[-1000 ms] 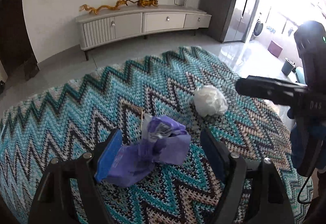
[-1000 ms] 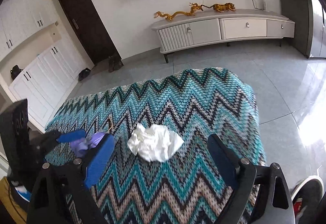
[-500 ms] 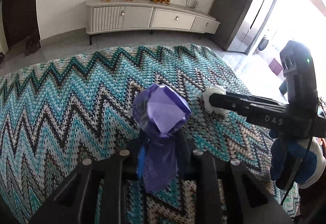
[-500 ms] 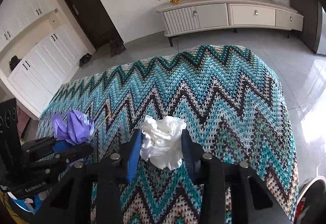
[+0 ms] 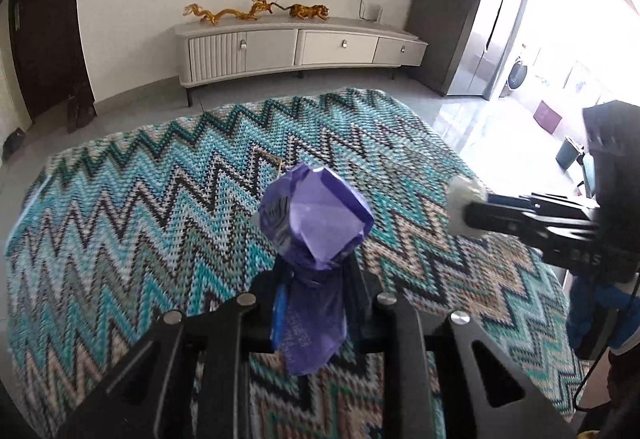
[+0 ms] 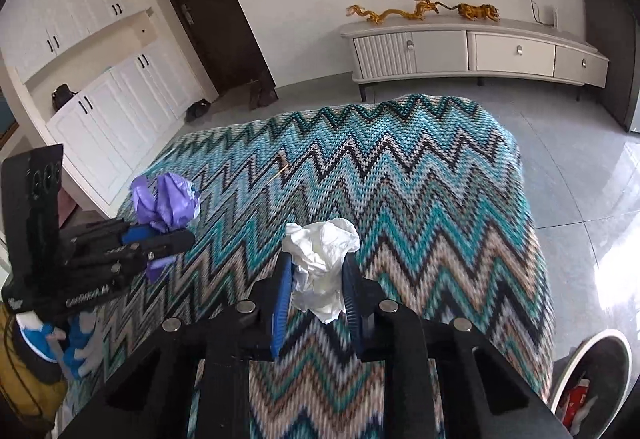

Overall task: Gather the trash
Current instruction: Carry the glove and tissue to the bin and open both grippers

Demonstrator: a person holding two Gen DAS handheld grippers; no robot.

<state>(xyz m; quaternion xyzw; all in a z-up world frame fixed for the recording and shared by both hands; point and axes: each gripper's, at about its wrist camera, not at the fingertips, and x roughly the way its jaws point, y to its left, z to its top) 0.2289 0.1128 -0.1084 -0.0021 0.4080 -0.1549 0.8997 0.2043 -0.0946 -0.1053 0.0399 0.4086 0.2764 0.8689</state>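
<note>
Right tool [image 6: 316, 281] clenched on crumpled white tissue [image 6: 320, 267], left tool [image 5: 316, 299] on purple wrapper [image 5: 312, 223]; bin [image 6: 592, 379] sits low at right, nearer the right hand.

My left gripper [image 5: 316, 291] is clamped tight; my right gripper [image 6: 316, 291] has just been closing, both angled downward, side by side.

Blanket [image 5: 160, 207] lies bare ahead except one thin stick [image 5: 269, 158].
</note>
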